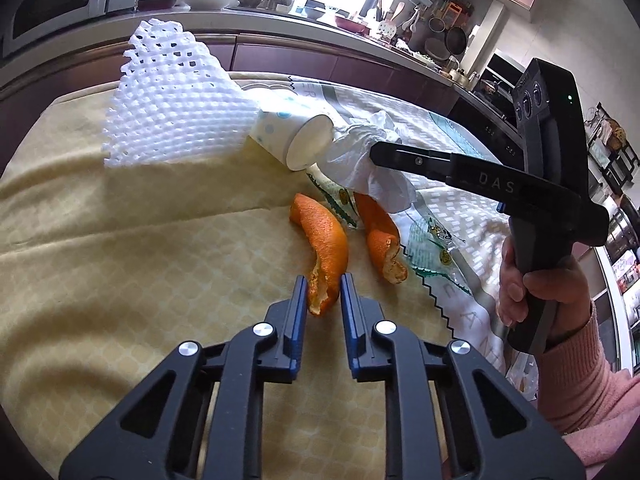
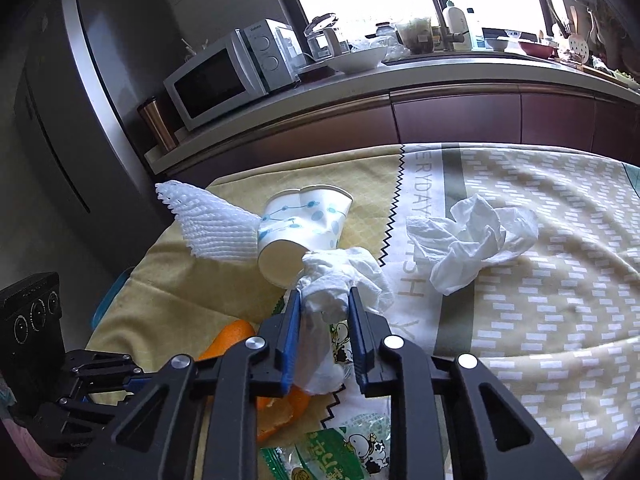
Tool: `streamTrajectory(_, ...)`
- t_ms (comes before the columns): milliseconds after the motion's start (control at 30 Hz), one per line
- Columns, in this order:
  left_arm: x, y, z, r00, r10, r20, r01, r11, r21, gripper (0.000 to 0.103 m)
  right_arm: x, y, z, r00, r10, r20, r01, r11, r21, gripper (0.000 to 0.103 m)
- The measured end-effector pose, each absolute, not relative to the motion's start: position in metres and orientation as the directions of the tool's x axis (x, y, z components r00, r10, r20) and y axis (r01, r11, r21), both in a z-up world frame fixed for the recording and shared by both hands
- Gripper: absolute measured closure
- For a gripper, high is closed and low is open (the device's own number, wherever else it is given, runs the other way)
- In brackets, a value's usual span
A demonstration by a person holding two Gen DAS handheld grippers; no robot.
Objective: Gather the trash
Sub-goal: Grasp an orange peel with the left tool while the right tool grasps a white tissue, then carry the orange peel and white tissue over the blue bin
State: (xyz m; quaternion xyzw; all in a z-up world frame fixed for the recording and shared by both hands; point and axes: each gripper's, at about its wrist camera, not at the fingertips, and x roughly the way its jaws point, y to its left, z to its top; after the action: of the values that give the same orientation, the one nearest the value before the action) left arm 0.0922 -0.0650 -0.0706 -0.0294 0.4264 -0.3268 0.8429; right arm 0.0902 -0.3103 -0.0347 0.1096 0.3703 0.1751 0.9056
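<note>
**Observer:** Where are you in the clean-up?

**Operator:** Early, I judge. Both tongs have something, but I see nothing binned; no bin or bag shows in either view. My left gripper point(image 1: 323, 290) has its blue pads pinched on the near end of an orange peel point(image 1: 324, 240), low in the centre of the left wrist view. The rest of that peel lies on the yellow tablecloth point(image 1: 140, 264).

**Observer:** And the right?

**Operator:** My right gripper point(image 2: 322, 306) is closed on a wad of crumpled tissue point(image 2: 332, 280), centre of the right wrist view. From the left camera I see the same tissue clamped at the tip of the right tool, right of centre, with my hand point(image 1: 536, 280) on the handle at the right edge.

**Observer:** What's left on the table?

**Operator:** Quite a lot. A second orange peel point(image 1: 380, 236) lies just right of the one I hold. A dented paper cup point(image 2: 300, 232) with blue dots lies on its side just above the gripped tissue, and a white foam fruit net point(image 2: 212, 228) sits against it, left of centre. A second crumpled tissue point(image 2: 472, 240) lies apart on the patterned cloth at the right. A green-printed plastic wrapper point(image 2: 348, 448) lies flat at the bottom of the frame, partly under my tool.

**Observer:** So two of seven?

**Operator:** Two gripped, none delivered, by my reckoning. Whether either piece is fully off the cloth I can't tell.
</note>
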Motion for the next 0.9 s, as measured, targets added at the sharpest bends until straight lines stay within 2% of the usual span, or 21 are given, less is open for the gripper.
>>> streamTrajectory(433,0.077,-0.038,-0.055,0.476,-0.571,-0.669,0.516,0.797,-0.313,0.087,0.063,-0.301,-0.006,0.7,0.444,-0.56,-0.295,0.893,0.34,0.083)
streamTrajectory(900,0.063,0.006,-0.04,0.548,-0.541,-0.638,0.461,0.832,-0.31,0.088,0.052,-0.259,-0.003,0.649,0.536,-0.54,-0.396,0.844,0.361,0.083)
